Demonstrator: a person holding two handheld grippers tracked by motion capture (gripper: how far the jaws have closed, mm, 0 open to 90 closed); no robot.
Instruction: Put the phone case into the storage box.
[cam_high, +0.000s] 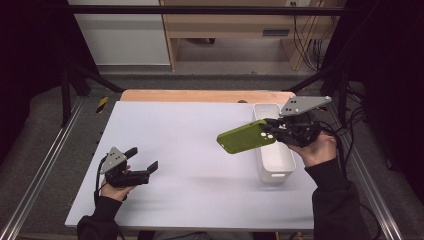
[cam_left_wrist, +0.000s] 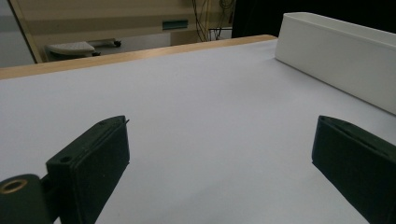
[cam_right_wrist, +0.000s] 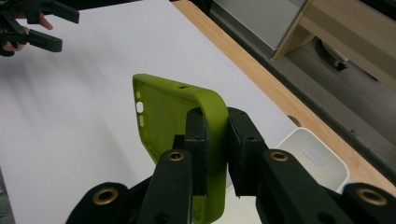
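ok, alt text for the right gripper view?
The right tongs are shut on the edge of a green phone case, held above the white table. A white bin sits lower right, and the left tongs hang open top left.

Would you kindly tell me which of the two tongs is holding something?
The right tongs, clamped on the green phone case over the white bin; the left tongs gape empty.
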